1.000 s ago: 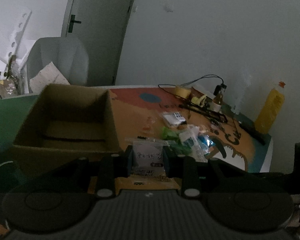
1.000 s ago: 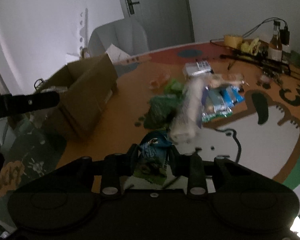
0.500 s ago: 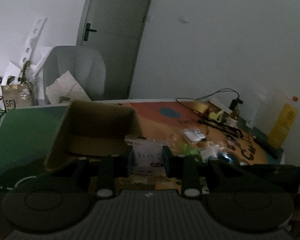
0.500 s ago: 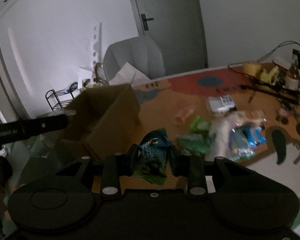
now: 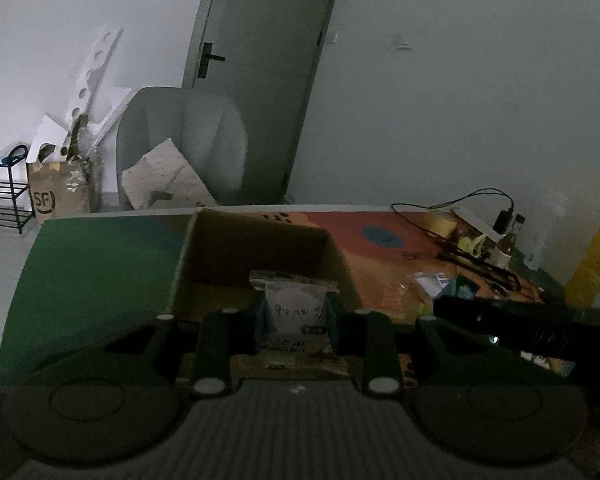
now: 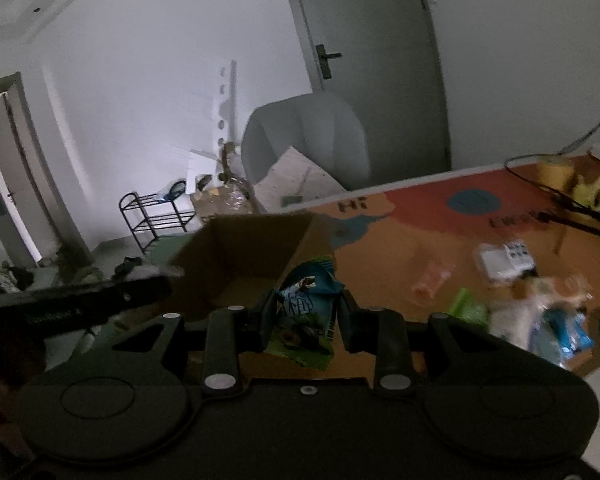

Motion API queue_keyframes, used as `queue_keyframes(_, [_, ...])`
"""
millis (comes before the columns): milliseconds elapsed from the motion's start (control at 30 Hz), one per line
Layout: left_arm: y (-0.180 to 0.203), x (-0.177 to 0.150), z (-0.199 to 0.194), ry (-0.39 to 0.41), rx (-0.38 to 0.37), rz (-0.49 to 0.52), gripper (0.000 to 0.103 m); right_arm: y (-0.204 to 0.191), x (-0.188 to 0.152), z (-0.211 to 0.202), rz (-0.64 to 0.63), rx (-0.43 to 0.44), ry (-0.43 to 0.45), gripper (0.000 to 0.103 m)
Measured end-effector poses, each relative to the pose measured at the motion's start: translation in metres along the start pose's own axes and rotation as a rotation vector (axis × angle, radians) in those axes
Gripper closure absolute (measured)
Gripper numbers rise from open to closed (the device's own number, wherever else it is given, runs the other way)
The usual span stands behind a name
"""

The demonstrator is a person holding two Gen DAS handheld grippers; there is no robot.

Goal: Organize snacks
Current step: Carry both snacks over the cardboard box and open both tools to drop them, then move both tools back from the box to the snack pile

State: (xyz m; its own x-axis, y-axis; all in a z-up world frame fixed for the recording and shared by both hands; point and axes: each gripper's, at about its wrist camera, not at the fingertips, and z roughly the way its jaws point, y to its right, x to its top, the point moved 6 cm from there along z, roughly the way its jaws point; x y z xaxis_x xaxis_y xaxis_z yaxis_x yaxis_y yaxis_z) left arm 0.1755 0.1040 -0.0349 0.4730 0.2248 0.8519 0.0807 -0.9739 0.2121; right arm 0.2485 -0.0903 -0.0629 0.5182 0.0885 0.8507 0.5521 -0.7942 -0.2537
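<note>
left gripper [image 5: 294,322]: clamps white sachet [image 5: 294,308], now nearer cardboard box [image 5: 260,256] at 12 o'clock
right gripper [image 6: 304,322]: pinches blue-green packet [image 6: 306,308], box [image 6: 244,256] now at 11 o'clock
next: probably drop both in

The cardboard box [image 5: 260,248] stands open-topped; the snack pile [image 6: 548,312] clutters the table [image 6: 400,240] beside it.

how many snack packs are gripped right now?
2. A white packet is clamped in the left hand-held gripper, and a blue-green packet in the right hand-held gripper, both in front of the cardboard box.
</note>
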Motion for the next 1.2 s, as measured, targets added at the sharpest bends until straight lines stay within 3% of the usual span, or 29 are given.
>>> queue_keyframes(467, [-0.022, 0.007, 0.022, -0.022, 0.041, -0.026, 0.069, -0.029, 0.011, 0.034, -0.005, 0.082, -0.009, 0.072])
queue_keyframes(633, [-0.027, 0.013, 0.014, -0.003, 0.053, -0.04, 0.055, -0.038, 0.01, 0.044, 0.016, 0.112, -0.027, 0.071])
queue_keyframes(733, [-0.032, 0.013, 0.011, -0.007, 0.077, -0.043, 0.048, -0.045, 0.012, 0.046, 0.015, 0.131, -0.019, 0.058])
queue_keyframes(900, [-0.043, 0.011, 0.009, -0.007, 0.114, -0.071, 0.026, -0.041, 0.006, 0.041, 0.032, 0.116, -0.02, 0.049])
queue_keyframes(1200, [-0.03, 0.001, 0.013, -0.032, 0.109, -0.045, 0.012, -0.017, -0.007, 0.026, 0.072, 0.07, -0.027, 0.036])
